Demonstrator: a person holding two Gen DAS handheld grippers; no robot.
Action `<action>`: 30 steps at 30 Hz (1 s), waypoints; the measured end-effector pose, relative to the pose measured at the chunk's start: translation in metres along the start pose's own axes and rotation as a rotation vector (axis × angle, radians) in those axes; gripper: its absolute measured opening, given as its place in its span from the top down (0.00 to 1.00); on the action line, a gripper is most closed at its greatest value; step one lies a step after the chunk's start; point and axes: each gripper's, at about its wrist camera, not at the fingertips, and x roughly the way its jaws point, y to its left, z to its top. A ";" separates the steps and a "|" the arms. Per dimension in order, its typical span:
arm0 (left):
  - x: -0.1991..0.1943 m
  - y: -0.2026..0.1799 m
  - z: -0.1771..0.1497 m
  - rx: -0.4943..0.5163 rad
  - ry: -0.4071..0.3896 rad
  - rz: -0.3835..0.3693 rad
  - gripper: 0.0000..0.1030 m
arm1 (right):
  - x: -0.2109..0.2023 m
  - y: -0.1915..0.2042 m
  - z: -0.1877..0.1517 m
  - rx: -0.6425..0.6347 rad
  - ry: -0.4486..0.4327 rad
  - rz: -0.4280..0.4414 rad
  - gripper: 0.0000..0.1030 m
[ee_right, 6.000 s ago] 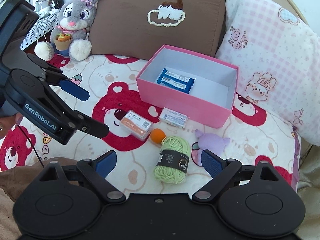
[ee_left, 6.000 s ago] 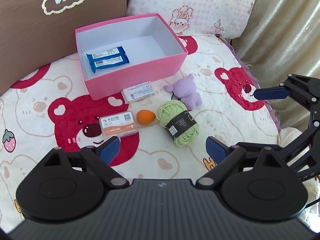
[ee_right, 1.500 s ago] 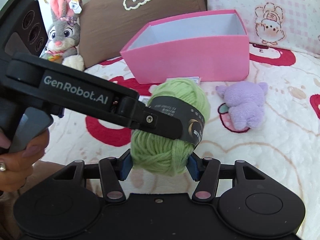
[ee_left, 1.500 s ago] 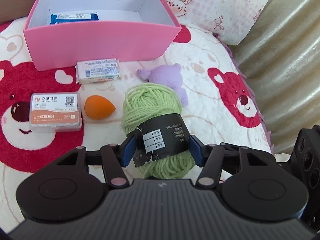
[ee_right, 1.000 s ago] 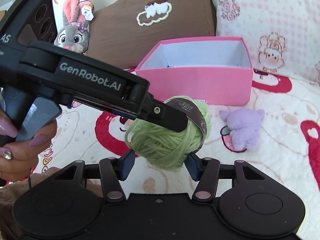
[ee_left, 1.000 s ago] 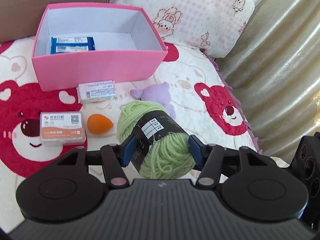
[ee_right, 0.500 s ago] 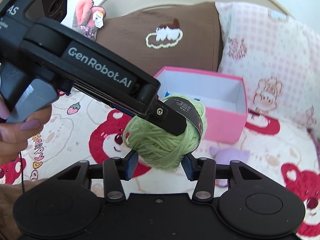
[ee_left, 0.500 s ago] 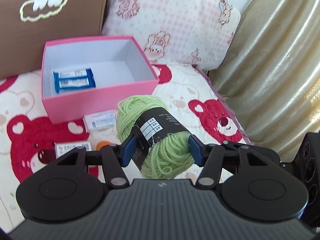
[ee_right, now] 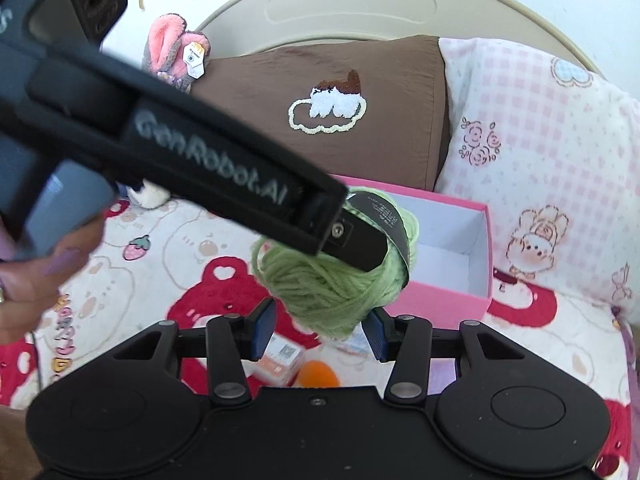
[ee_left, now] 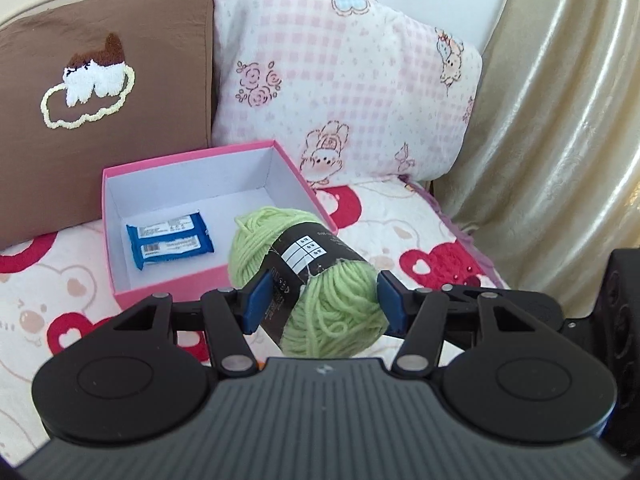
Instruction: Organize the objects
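A green yarn ball with a black paper band hangs in the air, gripped from two sides. My left gripper is shut on its near end. My right gripper is shut on the underside of the same yarn ball, and the left gripper's black arm crosses above it. Just behind the yarn stands the open pink box, holding two blue packets. The same pink box is at centre right in the right wrist view.
On the bear-print quilt under the yarn lie an orange sponge, an orange-and-white card box and a small white packet. A brown pillow and a pink checked pillow back the box. A curtain hangs at the right. A hand holds the left gripper.
Both grippers have risen together with the yarn ball between them and tilted up. The box and pillows have slid lower in view, and the yarn now overlaps the box's near wall.
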 end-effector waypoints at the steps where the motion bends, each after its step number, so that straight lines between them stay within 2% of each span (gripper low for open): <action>1: 0.001 0.002 0.001 -0.009 -0.004 -0.015 0.46 | 0.004 -0.002 0.000 0.003 -0.001 -0.005 0.49; 4: 0.009 0.003 0.005 -0.008 0.000 -0.057 0.47 | 0.015 -0.011 -0.001 0.027 -0.003 0.010 0.52; 6: 0.023 0.005 0.008 -0.031 0.044 -0.085 0.47 | 0.024 -0.016 0.000 0.038 -0.017 0.030 0.54; 7: 0.030 0.007 0.009 -0.030 0.062 -0.072 0.49 | 0.029 -0.017 0.001 0.036 -0.016 0.024 0.54; 8: 0.039 0.012 0.009 -0.038 0.078 -0.079 0.55 | 0.037 -0.019 0.002 0.042 -0.001 0.011 0.57; 11: 0.059 0.038 0.000 -0.164 0.158 -0.141 0.55 | 0.055 -0.031 -0.005 0.072 0.043 0.007 0.60; 14: 0.067 0.053 -0.015 -0.190 0.174 -0.110 0.55 | 0.062 -0.043 -0.018 0.122 0.085 0.055 0.60; 19: 0.078 0.066 -0.036 -0.215 0.210 -0.071 0.55 | 0.075 -0.050 -0.040 0.156 0.144 0.057 0.58; 21: 0.082 0.067 -0.043 -0.211 0.222 -0.051 0.55 | 0.078 -0.050 -0.046 0.182 0.170 0.068 0.56; 24: 0.088 0.066 -0.053 -0.197 0.225 -0.036 0.55 | 0.084 -0.050 -0.054 0.180 0.181 0.040 0.49; 30: 0.103 0.063 -0.065 -0.128 0.223 0.011 0.53 | 0.091 -0.058 -0.070 0.177 0.185 0.003 0.29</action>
